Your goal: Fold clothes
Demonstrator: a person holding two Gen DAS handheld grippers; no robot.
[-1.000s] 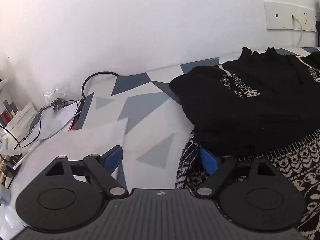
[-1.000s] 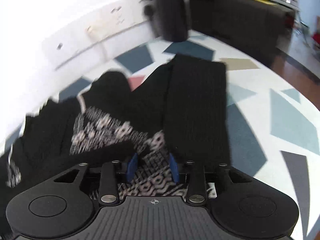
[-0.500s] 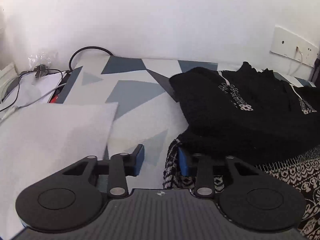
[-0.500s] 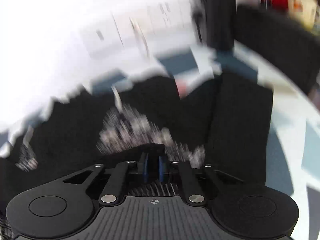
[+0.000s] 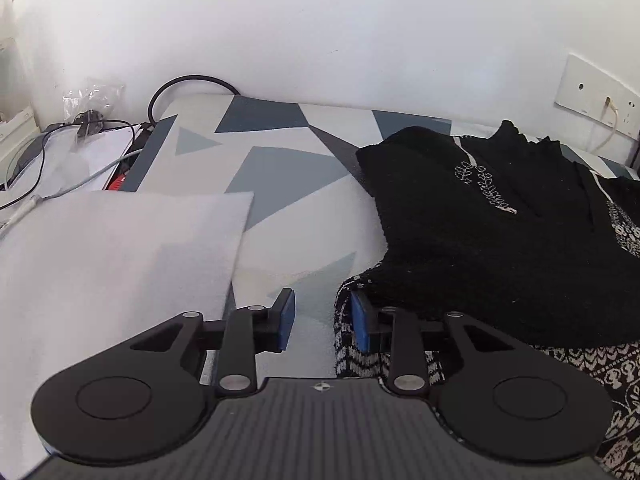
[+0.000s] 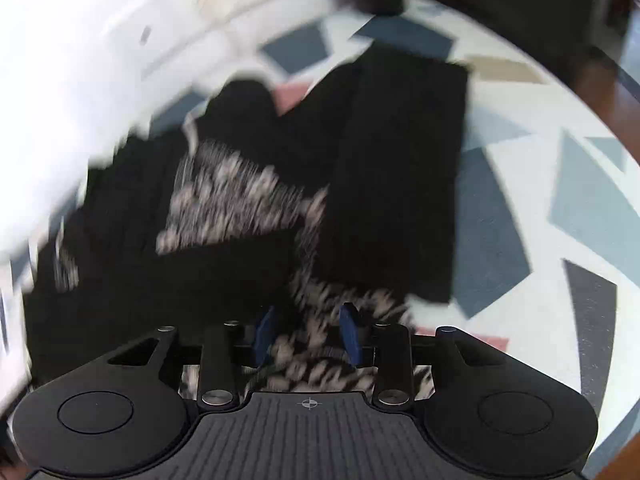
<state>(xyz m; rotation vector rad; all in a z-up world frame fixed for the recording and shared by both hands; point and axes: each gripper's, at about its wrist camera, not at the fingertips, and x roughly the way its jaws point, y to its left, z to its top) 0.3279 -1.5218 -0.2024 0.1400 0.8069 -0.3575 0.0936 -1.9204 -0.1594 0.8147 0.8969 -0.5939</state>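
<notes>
The left hand-held gripper [image 5: 322,320], narrowed since a second ago, is gaping beside the sweater's [image 5: 500,240] hem; the right hand-held gripper [image 6: 308,334], just reopening, is straddling patterned cloth unclamped, so regripping looks likely.

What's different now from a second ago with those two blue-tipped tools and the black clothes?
The left tool narrowed its jaws at the patterned hem of the black garment, and its view swung towards the white sheet. The right tool pinched shut, and its jaws have just been opening, with patterned fabric between them but not gripped. The garment lies where it was.
</notes>
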